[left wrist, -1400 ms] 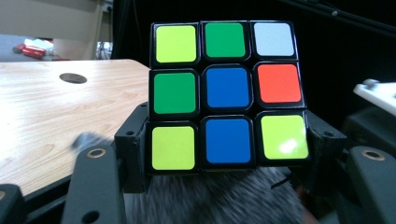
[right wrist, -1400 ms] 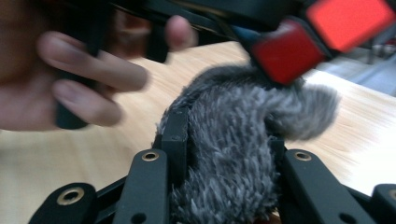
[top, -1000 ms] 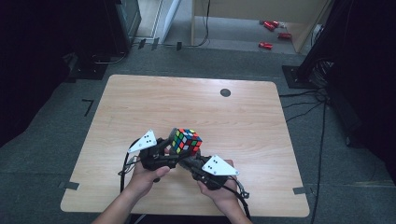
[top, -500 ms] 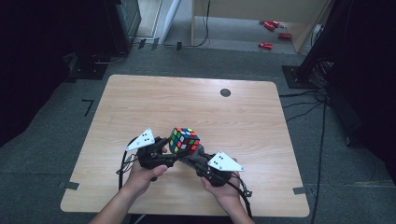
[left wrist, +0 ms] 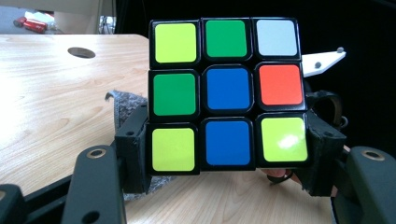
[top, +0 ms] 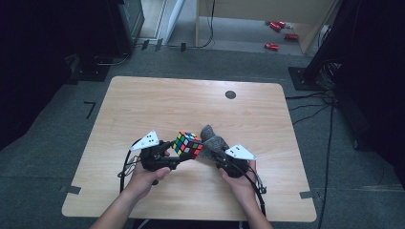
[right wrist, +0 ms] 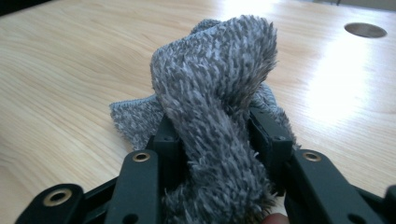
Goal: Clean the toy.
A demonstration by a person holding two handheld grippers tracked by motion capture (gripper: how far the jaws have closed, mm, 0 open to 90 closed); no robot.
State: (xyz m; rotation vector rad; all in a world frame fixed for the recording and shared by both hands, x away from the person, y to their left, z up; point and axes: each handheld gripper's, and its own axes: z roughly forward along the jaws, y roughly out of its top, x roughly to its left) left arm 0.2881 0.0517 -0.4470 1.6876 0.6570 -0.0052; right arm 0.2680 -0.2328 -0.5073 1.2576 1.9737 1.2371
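A scrambled Rubik's cube [top: 187, 144] is held above the wooden table [top: 191, 105], with my left gripper [top: 180, 153] shut on its lower row. In the left gripper view the cube [left wrist: 226, 93] shows green, blue, yellow, orange and white stickers, and the left gripper [left wrist: 226, 158] clamps it from both sides. Just right of the cube my right gripper [top: 213, 152] is shut on a bunched grey cloth [top: 212, 140]. Its jaws have just been opening, but the cloth [right wrist: 215, 84] still sits wedged between the pads of the right gripper [right wrist: 217, 135], one corner trailing on the table.
A round cable hole [top: 230, 94] sits in the far right part of the table. Small red objects [top: 274, 46] lie on the floor beyond the table. Dark equipment and cables stand at both sides.
My right gripper has drawn away from the cube to the right, and the grey cloth now shows between them. The left hand and the cube have stayed put.
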